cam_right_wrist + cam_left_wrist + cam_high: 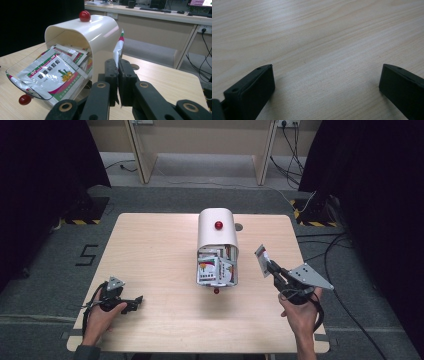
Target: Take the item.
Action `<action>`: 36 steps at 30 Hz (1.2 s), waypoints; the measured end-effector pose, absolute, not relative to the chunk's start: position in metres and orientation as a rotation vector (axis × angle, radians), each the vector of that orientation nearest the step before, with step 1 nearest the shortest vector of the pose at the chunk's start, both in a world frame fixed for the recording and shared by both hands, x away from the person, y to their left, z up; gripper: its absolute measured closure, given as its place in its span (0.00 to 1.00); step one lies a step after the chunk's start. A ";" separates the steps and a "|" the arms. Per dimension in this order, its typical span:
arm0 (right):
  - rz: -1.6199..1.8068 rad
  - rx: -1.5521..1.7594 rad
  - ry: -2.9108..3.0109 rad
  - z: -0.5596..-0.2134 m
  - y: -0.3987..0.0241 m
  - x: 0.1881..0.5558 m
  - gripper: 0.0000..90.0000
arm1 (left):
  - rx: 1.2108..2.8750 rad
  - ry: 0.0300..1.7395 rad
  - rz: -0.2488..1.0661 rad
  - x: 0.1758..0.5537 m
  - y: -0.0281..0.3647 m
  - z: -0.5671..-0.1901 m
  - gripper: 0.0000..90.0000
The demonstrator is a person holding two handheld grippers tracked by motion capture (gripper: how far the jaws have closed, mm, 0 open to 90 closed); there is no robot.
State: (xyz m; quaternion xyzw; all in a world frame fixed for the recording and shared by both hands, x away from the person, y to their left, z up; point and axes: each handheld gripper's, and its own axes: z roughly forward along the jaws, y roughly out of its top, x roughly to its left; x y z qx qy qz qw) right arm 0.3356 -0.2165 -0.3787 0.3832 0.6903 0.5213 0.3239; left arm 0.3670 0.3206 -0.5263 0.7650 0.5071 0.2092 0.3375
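Black jaws of the right gripper (118, 75) pinch 1 sachet (118, 50); left gripper (324, 85) gapes, holding nothing.

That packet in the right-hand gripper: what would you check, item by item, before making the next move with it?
1. Grip on the packet: ok. The right gripper has its jaws shut on the packet's lower edge.
2. Packet clear of the box: ok. It is held up to the right of the box, apart from it.
3. Box lid open: ok. The clear lid hangs down at the front, with more packets lying against it.
4. Left gripper out of the way: ok. Its jaws are open, low over bare table, away from the box.
5. Where the packet should go: cannot tell.
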 end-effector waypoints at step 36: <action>1.293 1.095 1.857 -0.408 -0.224 0.357 0.97 | 1.995 1.321 0.545 0.367 0.321 -0.526 0.00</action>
